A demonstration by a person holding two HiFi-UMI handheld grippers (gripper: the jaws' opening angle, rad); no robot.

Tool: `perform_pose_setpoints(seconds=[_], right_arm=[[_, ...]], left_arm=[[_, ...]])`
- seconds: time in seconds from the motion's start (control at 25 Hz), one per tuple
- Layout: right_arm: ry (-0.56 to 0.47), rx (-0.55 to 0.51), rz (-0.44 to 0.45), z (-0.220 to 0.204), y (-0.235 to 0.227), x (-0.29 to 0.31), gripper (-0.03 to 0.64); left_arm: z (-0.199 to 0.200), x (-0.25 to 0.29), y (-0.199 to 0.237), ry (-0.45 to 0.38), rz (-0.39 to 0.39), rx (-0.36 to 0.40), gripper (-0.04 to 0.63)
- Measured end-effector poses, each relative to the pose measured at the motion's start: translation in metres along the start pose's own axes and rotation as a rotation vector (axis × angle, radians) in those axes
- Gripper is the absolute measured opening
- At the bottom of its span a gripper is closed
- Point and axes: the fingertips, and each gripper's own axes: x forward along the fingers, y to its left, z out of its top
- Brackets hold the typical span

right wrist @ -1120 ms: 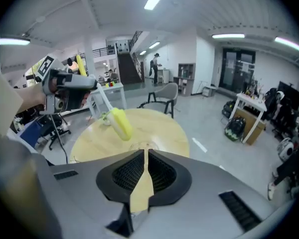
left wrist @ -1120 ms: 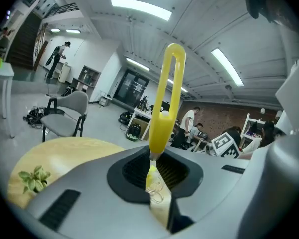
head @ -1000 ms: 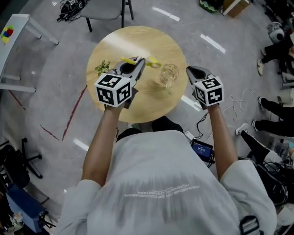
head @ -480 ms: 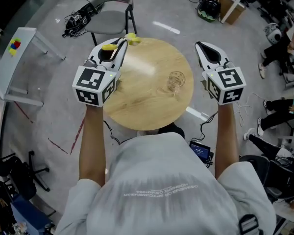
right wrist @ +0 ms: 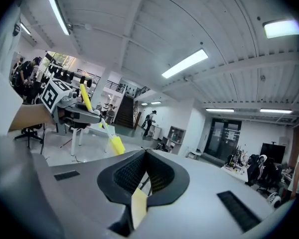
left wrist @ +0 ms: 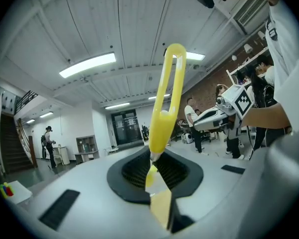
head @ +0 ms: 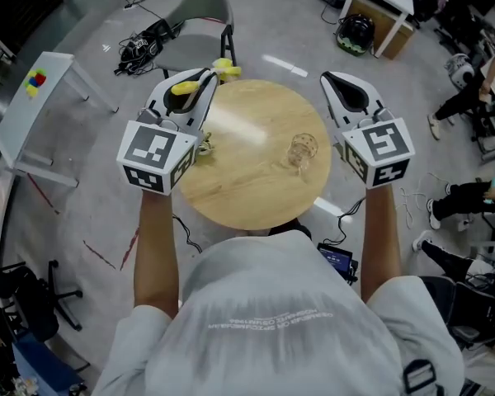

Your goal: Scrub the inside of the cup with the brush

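Note:
A clear glass cup (head: 304,149) stands upright on the round wooden table (head: 247,196), right of centre. My left gripper (head: 205,77) is raised high over the table's left edge and is shut on a yellow brush (head: 223,66). In the left gripper view the brush (left wrist: 167,103) sticks straight up out of the left gripper (left wrist: 157,172), its looped end on top. My right gripper (head: 332,79) hangs high above the table's right edge, shut and empty; the right gripper (right wrist: 143,177) holds nothing. Both grippers are well clear of the cup.
A small green sprig (head: 204,146) lies on the table by its left edge. A grey chair (head: 200,11) stands behind the table, and a white side table (head: 29,97) to the left. A wooden box (head: 384,7) is at the back right, with people's legs (head: 470,97) along the right edge.
Both grippers have risen from table height and spread apart, away from the cup. The brush stayed in the left gripper.

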Motion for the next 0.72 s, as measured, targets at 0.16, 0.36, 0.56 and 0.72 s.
perform_pose_setpoints(seconds=[0.16, 0.36, 0.56, 0.72], right_arm=[[0.014, -0.033, 0.013, -0.002, 0.005, -0.002, 0.028], [0.021, -0.040, 0.020, -0.003, 0.011, -0.003, 0.028], [0.021, -0.041, 0.033, -0.003, 0.020, -0.001, 0.028], [0.025, -0.044, 0.047, -0.007, 0.029, 0.002, 0.028]], left_arm=[[0.001, -0.003, -0.002, 0.003, 0.001, 0.010, 0.051], [-0.001, -0.012, -0.003, 0.012, 0.007, 0.014, 0.051], [-0.004, -0.022, 0.002, 0.015, 0.024, 0.006, 0.051], [-0.010, -0.028, 0.002, 0.021, 0.033, -0.001, 0.051]])
